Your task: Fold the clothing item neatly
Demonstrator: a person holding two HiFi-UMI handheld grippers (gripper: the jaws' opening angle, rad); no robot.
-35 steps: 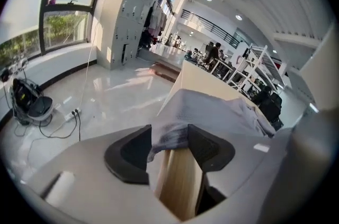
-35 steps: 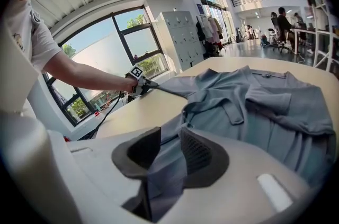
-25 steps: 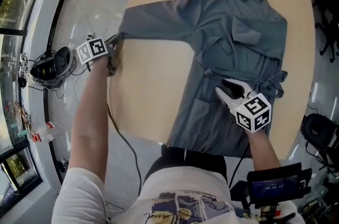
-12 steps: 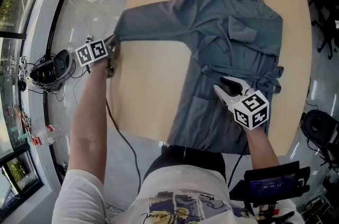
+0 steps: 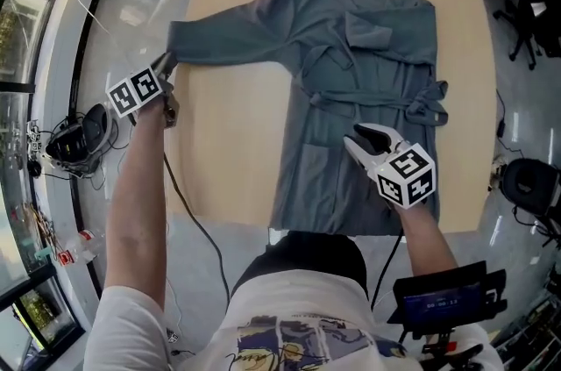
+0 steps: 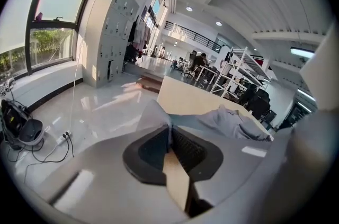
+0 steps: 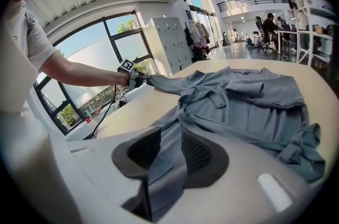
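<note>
At the left edge of the table (image 5: 230, 154), the left tongs (image 5: 167, 60) had just closed tight on the end of the sleeve (image 5: 230, 34). Near the front edge, the right tongs (image 5: 361, 141) pinched a fold low on the robe (image 5: 372, 36), which lay flat across the table. It looked soft, light and floppy, so cuffs, hems and corners seemed best to grab.

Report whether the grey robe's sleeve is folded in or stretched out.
Stretched out: the sleeve runs sideways from the robe to the table edge.
</note>
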